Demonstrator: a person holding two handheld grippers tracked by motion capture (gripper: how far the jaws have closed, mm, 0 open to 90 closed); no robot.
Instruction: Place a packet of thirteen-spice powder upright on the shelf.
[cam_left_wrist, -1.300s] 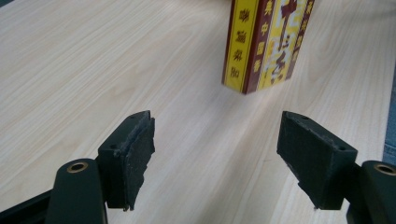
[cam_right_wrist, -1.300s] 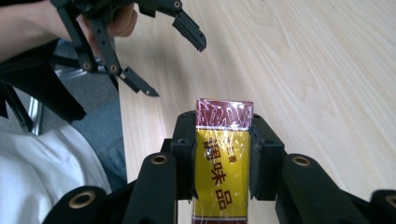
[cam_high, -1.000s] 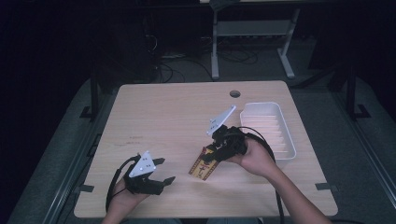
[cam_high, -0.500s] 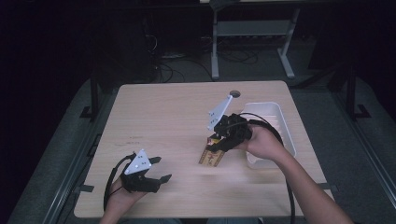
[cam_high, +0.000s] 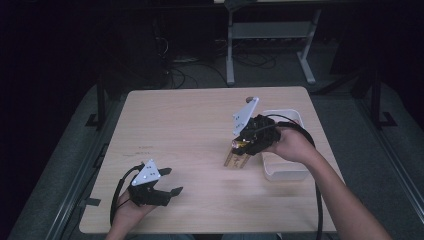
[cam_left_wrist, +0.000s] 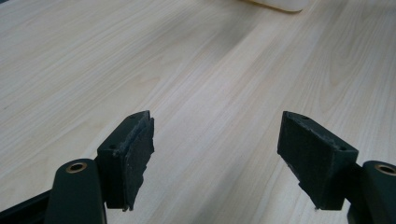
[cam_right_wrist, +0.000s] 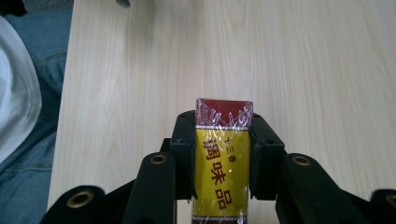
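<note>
- The right gripper (cam_high: 239, 150), a black two-jaw tool with a grey three-cornered plate on top, sits right of centre in the high view, held in the person's right hand (cam_high: 290, 145).
- Its jaws are clamped on a small rectangular box wrapped in clear film, yellow with a dark red end (cam_right_wrist: 222, 158); in the right gripper view the pads press on both long sides and the red end sticks out past them.
- In the high view the box (cam_high: 236, 157) hangs below the gripper, over the light wooden table (cam_high: 190, 125), just left of a white rectangular plastic tray (cam_high: 285, 172) at the table's right edge.
- The left gripper (cam_high: 167, 181) lies at the lower left of the high view, on the table near its front edge, in the person's left hand (cam_high: 129, 212).
- Its jaws stand apart and have just been opening; in the left gripper view (cam_left_wrist: 217, 154) only bare wood lies between the pads.
</note>
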